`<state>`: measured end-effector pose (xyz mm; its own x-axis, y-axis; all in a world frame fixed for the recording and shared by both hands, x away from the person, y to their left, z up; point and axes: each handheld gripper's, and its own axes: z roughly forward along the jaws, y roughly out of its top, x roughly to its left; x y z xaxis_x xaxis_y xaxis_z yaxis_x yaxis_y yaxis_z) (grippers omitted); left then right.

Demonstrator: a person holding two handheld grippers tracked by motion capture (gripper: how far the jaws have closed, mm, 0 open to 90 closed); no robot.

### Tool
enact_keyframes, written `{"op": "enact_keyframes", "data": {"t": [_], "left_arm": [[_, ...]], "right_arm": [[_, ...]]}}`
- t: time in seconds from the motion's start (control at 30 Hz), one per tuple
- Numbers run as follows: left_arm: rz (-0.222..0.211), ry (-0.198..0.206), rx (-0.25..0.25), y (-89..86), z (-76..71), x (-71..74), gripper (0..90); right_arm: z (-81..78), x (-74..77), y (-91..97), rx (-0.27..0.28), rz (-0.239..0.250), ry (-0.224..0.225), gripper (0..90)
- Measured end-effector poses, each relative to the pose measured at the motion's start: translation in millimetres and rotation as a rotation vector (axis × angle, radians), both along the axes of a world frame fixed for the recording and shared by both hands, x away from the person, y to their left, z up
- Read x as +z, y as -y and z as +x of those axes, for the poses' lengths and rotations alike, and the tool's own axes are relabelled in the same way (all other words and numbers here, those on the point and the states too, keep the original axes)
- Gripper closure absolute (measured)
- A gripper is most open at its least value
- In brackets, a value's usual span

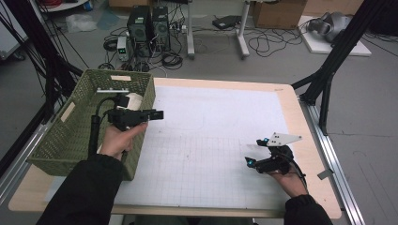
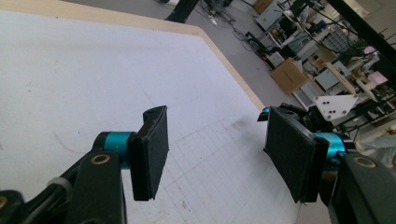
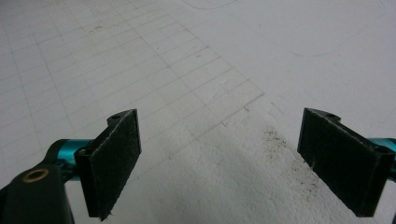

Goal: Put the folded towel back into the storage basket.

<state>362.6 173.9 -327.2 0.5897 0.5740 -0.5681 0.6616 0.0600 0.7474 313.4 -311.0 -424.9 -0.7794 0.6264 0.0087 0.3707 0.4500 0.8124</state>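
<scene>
- No readable writing or brand shows; the pale tags on the green woven basket point(image 1: 70, 136) are too small to read.
- The basket sits at the tabletop's point(image 1: 225, 84) nine o'clock edge, with a white object point(image 1: 133, 99) inside near its two o'clock corner.
- Left gripper point(image 1: 157, 114) hangs just beside the basket's three o'clock rim, fingers point(image 2: 149, 151) spread, nothing between them.
- Right gripper point(image 1: 256, 151) rests at four o'clock on the white grid mat point(image 1: 211, 140), fingers point(image 3: 114, 163) spread wide, empty.

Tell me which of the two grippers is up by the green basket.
The left gripper, held at the green basket's right rim with open, empty jaws. The right gripper sits apart, low over the white mat near the table's right edge.
</scene>
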Motion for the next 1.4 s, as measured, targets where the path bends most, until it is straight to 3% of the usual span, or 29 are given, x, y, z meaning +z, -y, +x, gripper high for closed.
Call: {"op": "enact_keyframes", "data": {"t": [0.3, 0.6, 0.93, 1.4], "left_arm": [[0.077, 0.049, 0.028, 24.1, -5.1, 1.0, 40.0], [0.104, 0.051, 0.023, 41.0, -5.3, -4.3, 40.4], [0.094, 0.061, 0.013, 60.1, -8.7, -9.4, 40.5], [0.14, 0.096, 0.002, 79.1, -15.7, -18.1, 40.9]], "right_arm": [[0.2, 1.4, 0.6, 0.0, 0.004, 0.005, 12.3], [0.2, 2.8, 1.6, -0.001, 0.011, 0.012, 12.3], [0.3, 3.5, 1.3, 0.002, 0.011, 0.012, 12.3], [-0.9, 5.5, 1.8, 0.001, 0.021, 0.019, 12.3]]}}
